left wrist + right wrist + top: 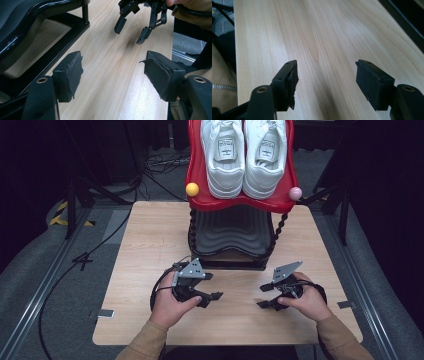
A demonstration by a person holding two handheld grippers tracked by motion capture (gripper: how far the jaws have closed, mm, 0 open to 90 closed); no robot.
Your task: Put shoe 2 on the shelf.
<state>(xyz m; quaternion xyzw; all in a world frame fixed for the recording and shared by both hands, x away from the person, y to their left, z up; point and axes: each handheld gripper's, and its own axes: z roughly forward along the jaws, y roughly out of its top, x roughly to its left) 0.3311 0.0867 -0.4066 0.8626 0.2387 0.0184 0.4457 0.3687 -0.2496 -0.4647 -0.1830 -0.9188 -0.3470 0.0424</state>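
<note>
A shoe rack (235, 240) stands at the far side of the wooden table (150, 240). Two white shoes (245, 155) sit side by side on its red top shelf (200, 195). In front of the rack, the left gripper (212, 297) and right gripper (264, 296) face each other — both wide open, holding nothing.

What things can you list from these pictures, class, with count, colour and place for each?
Shoes: two, white, side by side on the red shelf.
Shelf: one, red, top tier of the rack.
Knobs: two, yellow and pink, at the red shelf's front corners.
Rack: one, black, at the table's far edge.
Table: one, light wood.
Left gripper: black, jaws apart, over the table.
Right gripper: black, jaws apart, over the table.
Hands: two, each holding a gripper.
</note>
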